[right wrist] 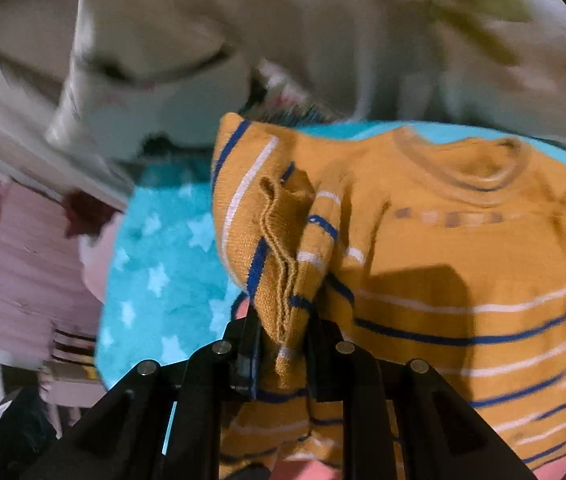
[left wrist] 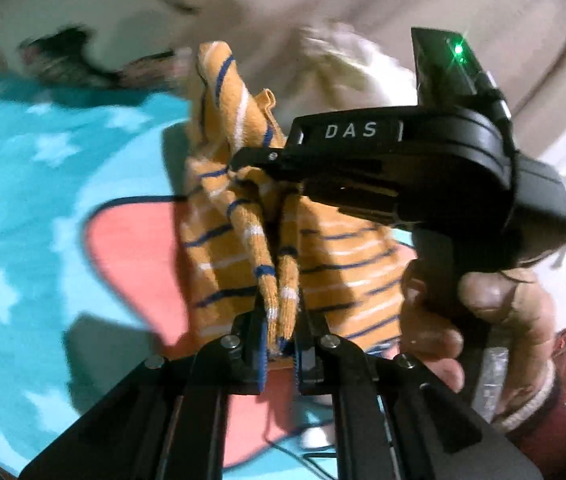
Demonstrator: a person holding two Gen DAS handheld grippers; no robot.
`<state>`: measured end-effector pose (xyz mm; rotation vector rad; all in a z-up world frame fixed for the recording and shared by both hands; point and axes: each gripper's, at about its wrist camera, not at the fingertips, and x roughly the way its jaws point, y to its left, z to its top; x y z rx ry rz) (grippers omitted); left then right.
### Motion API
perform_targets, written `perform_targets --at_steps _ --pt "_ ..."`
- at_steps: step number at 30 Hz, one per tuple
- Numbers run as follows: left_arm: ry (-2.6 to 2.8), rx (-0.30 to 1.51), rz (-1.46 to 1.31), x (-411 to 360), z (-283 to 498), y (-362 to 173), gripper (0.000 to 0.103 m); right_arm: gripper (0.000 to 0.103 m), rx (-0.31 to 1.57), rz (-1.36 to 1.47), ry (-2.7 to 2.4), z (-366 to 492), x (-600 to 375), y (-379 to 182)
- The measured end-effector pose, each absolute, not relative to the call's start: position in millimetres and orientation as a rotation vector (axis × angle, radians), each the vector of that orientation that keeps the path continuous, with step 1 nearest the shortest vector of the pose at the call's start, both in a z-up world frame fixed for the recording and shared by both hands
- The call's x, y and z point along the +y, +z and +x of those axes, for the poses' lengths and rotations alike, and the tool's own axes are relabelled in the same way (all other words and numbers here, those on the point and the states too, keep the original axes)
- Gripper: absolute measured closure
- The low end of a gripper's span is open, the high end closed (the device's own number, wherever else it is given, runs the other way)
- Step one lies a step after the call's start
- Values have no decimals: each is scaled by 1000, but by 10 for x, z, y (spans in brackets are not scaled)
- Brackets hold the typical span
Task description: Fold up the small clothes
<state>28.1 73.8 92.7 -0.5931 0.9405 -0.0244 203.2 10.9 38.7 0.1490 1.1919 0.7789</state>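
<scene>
Mustard-orange knit, striped blue and white: a small sweater point(right wrist: 463, 264) pinched by both claws above a turquoise star-print blanket point(left wrist: 23, 200).

On the left, the left gripper point(left wrist: 281, 346) is clamped tight on a narrow twisted fold of the sweater, the cloth rising bunched in front of it, with a pink patch of the blanket point(left wrist: 131, 260) below. Just to its right a hand point(left wrist: 483, 312) holds the right gripper point(right wrist: 283, 344), whose jaws are closed on a folded edge of the same sweater; the neckline and striped body spread out to the right over the blanket.
</scene>
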Motion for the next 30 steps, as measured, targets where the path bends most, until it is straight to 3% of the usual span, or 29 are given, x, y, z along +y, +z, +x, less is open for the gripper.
perform_targets --at_steps 7,15,18,23,26,27,28,29,30 --pt "-155 991 -520 -395 658 998 94 85 1179 306 675 2374 -1449 370" --pt "-32 1049 -528 -408 346 990 93 83 1275 564 634 2575 -2339 -288" --pt "60 1056 -564 -228 224 932 87 76 1252 555 665 2518 -2378 -200" --pt "151 1062 -641 -54 115 811 86 47 1205 502 731 2329 -2481 -17" --pt "180 1069 -658 -27 75 796 80 46 1217 416 730 2243 -2298 -52" --pt "180 1068 -659 -33 87 791 79 49 1227 396 732 2231 -2246 -84" --pt "180 1067 -657 -49 89 794 78 77 1240 388 747 2218 -2204 -124" --pt "180 1068 -652 -78 109 789 77 93 1262 387 768 2211 -2156 -162" --pt "180 1069 -649 -98 110 793 77 93 1261 390 765 2199 -2158 -176"
